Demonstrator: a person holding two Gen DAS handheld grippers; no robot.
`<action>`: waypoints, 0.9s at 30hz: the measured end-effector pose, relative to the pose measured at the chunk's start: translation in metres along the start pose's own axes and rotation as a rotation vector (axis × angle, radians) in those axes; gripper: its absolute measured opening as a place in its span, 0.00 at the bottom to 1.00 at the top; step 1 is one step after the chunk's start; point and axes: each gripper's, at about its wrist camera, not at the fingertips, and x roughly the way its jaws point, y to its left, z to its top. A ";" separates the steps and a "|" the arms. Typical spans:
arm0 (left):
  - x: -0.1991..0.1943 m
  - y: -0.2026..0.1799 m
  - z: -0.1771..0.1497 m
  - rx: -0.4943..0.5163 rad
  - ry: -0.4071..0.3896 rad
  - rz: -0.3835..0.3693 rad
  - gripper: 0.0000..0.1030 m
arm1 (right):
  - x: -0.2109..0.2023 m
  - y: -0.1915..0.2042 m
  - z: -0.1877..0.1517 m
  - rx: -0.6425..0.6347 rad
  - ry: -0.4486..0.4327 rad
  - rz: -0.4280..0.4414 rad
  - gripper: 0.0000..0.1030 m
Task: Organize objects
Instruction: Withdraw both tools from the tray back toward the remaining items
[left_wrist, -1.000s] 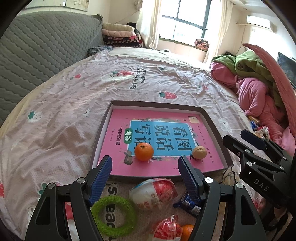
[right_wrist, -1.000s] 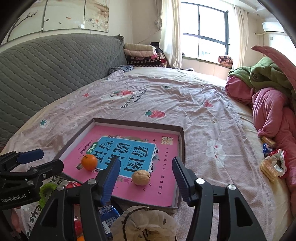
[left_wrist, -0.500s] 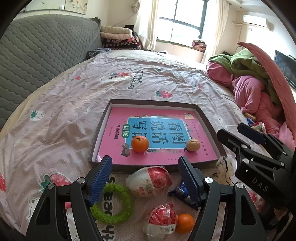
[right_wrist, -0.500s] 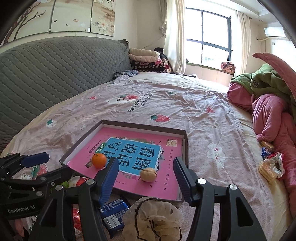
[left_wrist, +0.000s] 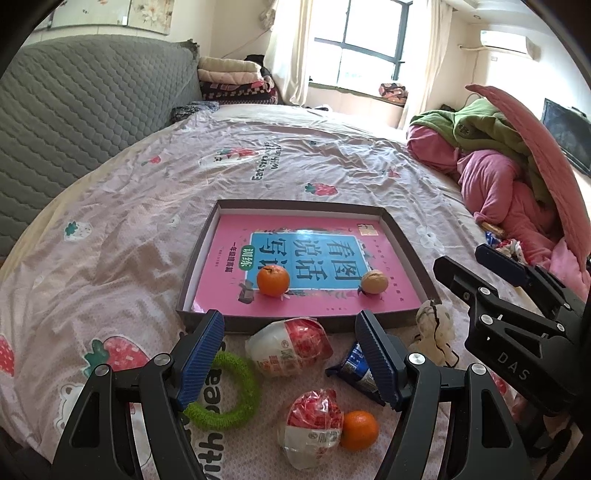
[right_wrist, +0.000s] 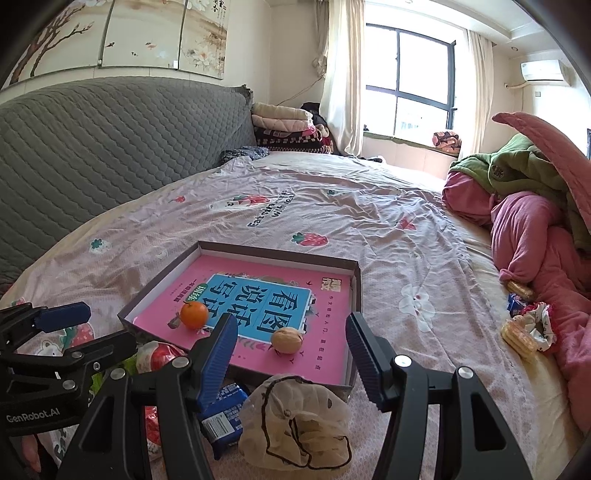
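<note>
A shallow brown box (left_wrist: 408, 243) (right_wrist: 357, 280) lies on the bed with a pink book (left_wrist: 332, 295) inside. On the book rest an orange (left_wrist: 273, 281) (right_wrist: 194, 314) and a walnut (left_wrist: 374, 282) (right_wrist: 286, 340). In front of the box lie two red-and-white snack packs (left_wrist: 291, 346) (left_wrist: 313, 424), a second orange (left_wrist: 359, 430), a green ring (left_wrist: 225, 391), a blue packet (left_wrist: 356, 369) (right_wrist: 221, 410) and a cream scrunchie (left_wrist: 434, 325) (right_wrist: 295, 421). My left gripper (left_wrist: 290, 354) hangs open above the near snack pack. My right gripper (right_wrist: 291, 350) is open over the scrunchie and the box's near edge, empty.
A grey quilted headboard (left_wrist: 85, 99) runs along the left. Pink and green bedding (left_wrist: 517, 192) is piled at the right, with small snacks and a scrunchie (right_wrist: 528, 328) beside it. Folded blankets (right_wrist: 288, 125) sit by the window.
Both grippers have drawn back from the box, so more of the items in front of it show, including the second orange. Neither gripper's opening changed.
</note>
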 end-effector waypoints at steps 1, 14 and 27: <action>-0.001 0.000 -0.001 -0.001 0.001 -0.003 0.73 | -0.001 0.000 0.000 -0.003 -0.002 -0.002 0.59; -0.011 -0.001 -0.013 0.015 0.000 -0.017 0.73 | -0.006 0.003 -0.011 -0.006 0.006 0.000 0.59; -0.011 0.011 -0.026 0.015 0.025 -0.012 0.73 | -0.010 -0.001 -0.022 0.011 0.018 -0.006 0.59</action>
